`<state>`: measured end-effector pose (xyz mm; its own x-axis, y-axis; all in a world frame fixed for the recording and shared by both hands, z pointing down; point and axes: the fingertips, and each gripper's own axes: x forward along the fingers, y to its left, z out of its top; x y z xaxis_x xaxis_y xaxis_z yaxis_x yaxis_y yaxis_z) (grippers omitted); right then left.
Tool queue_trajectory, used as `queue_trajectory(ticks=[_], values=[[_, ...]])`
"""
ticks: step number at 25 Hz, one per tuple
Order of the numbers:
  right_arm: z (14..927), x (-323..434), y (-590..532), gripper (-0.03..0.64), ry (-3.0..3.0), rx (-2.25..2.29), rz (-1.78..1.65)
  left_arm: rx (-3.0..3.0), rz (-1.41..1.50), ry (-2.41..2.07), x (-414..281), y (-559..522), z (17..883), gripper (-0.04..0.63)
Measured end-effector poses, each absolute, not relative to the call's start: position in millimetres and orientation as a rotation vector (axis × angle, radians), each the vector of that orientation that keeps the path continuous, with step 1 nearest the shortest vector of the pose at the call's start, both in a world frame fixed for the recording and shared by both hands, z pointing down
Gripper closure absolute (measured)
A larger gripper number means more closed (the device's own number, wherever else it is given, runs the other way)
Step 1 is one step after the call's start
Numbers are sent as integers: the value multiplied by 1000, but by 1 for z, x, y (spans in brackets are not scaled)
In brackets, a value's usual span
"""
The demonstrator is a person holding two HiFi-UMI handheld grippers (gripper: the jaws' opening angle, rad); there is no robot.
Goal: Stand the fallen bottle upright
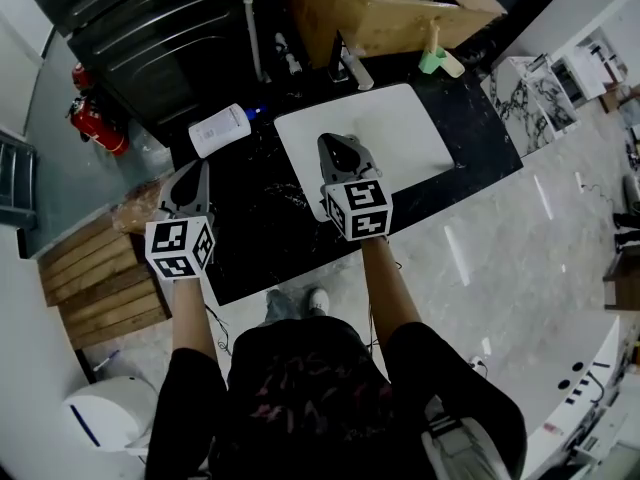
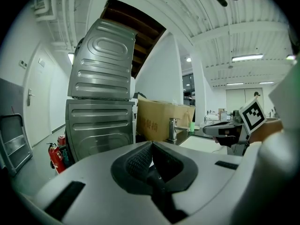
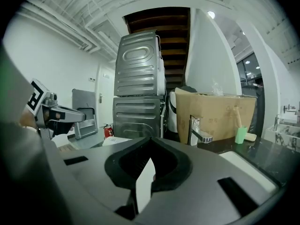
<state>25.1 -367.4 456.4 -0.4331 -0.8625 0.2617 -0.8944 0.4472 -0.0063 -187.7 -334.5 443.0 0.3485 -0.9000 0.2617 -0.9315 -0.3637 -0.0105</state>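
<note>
A white bottle (image 1: pixel 218 130) with a blue cap (image 1: pixel 256 113) lies on its side at the far left of the black counter (image 1: pixel 260 218). My left gripper (image 1: pixel 202 168) hovers near the counter's left edge, short of the bottle, its jaws shut and empty. My right gripper (image 1: pixel 336 141) is over the white sink (image 1: pixel 410 133), to the right of the bottle, with its jaws also shut on nothing. In the right gripper view the bottle (image 3: pixel 114 140) shows low and to the left, ahead of the closed tips (image 3: pixel 150 140). In the left gripper view, that gripper's own body hides the bottle.
A faucet (image 1: pixel 356 70) and a large cardboard box (image 1: pixel 385 8) stand behind the sink, with a green cup (image 1: pixel 432 60) to the right. Stacked grey machines (image 1: pixel 160 28) and a red fire extinguisher (image 1: pixel 95 120) are beyond the counter's left end. Wooden slats (image 1: pixel 100 278) lie on the floor.
</note>
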Motion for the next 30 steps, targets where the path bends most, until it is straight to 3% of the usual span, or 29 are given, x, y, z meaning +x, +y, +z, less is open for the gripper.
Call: queue_trajectory(ticks=[13, 22, 25, 30], values=[[473, 16, -406, 604, -2447, 1562, 234, 2454, 352, -1576, -176, -392, 479, 580], [480, 24, -425, 604, -2449, 1593, 260, 2593, 661, -1362, -145, -435, 495, 576], [482, 30, -429, 604, -2450, 1610, 281, 2674, 838, -1241, -126, -449, 502, 461], [487, 42, -434, 604, -2436, 1639, 289, 2737, 1129, -1025, -105, -473, 521, 415]])
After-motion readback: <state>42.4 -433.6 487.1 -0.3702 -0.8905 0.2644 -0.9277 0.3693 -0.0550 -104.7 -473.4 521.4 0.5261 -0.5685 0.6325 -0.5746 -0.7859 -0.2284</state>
